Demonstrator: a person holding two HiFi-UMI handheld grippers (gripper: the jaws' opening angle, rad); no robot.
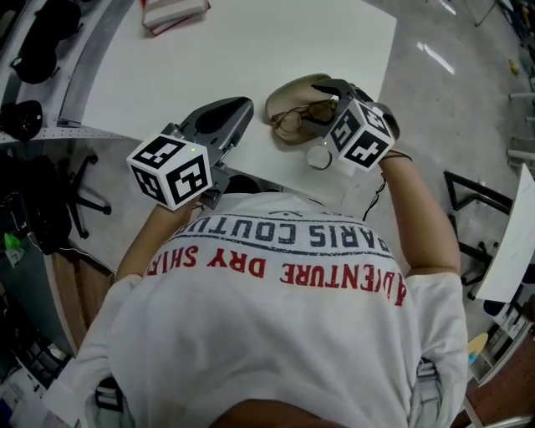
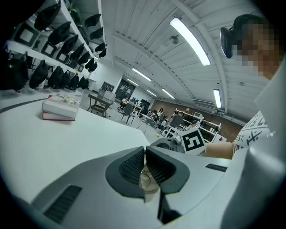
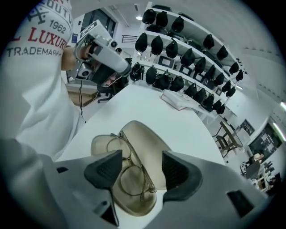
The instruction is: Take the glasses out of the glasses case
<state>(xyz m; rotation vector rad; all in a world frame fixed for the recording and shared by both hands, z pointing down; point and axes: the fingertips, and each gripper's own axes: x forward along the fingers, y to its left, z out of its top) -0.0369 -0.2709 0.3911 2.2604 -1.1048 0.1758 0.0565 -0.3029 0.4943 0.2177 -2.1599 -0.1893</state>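
An open beige glasses case (image 1: 288, 94) lies on the white table (image 1: 251, 50) near its front edge. Thin-framed glasses (image 1: 294, 119) rest inside it, lenses up. My right gripper (image 1: 318, 107) hangs just above the case, pointing steeply down. In the right gripper view its jaws (image 3: 142, 170) stand open on either side of the glasses (image 3: 129, 179), apart from the frame, with the case (image 3: 149, 143) below. My left gripper (image 1: 241, 109) lies low over the table left of the case, shut and holding nothing (image 2: 145, 154).
A red-and-white book (image 1: 171, 12) lies at the table's far side. Shelves of black bags (image 3: 178, 49) line the wall on the left. A black office chair (image 1: 84, 188) stands below the table's left edge. The person's torso presses against the near edge.
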